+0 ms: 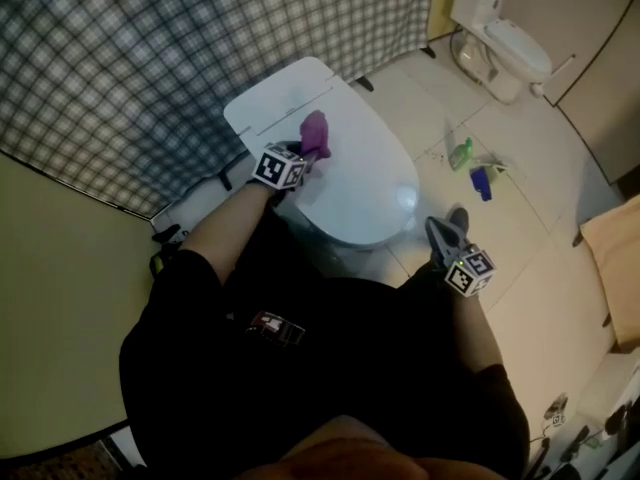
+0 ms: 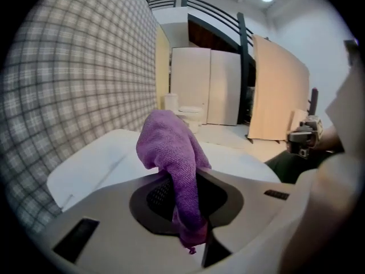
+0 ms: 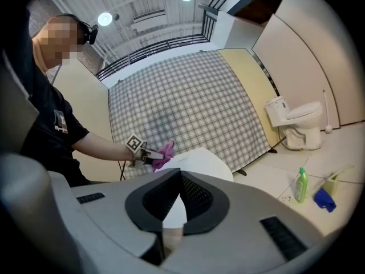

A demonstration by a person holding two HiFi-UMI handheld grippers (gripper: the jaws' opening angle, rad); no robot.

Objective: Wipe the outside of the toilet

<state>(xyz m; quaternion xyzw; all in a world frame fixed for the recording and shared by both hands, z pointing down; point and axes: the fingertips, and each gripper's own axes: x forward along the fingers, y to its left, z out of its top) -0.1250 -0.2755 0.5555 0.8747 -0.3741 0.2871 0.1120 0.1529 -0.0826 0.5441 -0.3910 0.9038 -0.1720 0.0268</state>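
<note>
A white toilet [image 1: 350, 173] with its lid down stands in front of me. My left gripper [image 1: 305, 153] is shut on a purple cloth [image 1: 315, 133], which it holds over the back part of the lid. In the left gripper view the cloth [image 2: 171, 147] bunches up between the jaws above the lid [image 2: 108, 164]. Whether it touches the lid I cannot tell. My right gripper [image 1: 445, 228] hangs off the toilet's front right side, shut with nothing in it. The right gripper view looks past its fingertips [image 3: 180, 173] to the lid [image 3: 205, 158] and the cloth [image 3: 164, 152].
A plaid curtain [image 1: 150, 68] hangs behind the toilet. On the tiled floor to the right lie a green bottle [image 1: 461, 153] and a blue object [image 1: 481, 181]. A second toilet [image 1: 500, 43] stands at the back right. A beige board [image 1: 615, 268] leans at the right edge.
</note>
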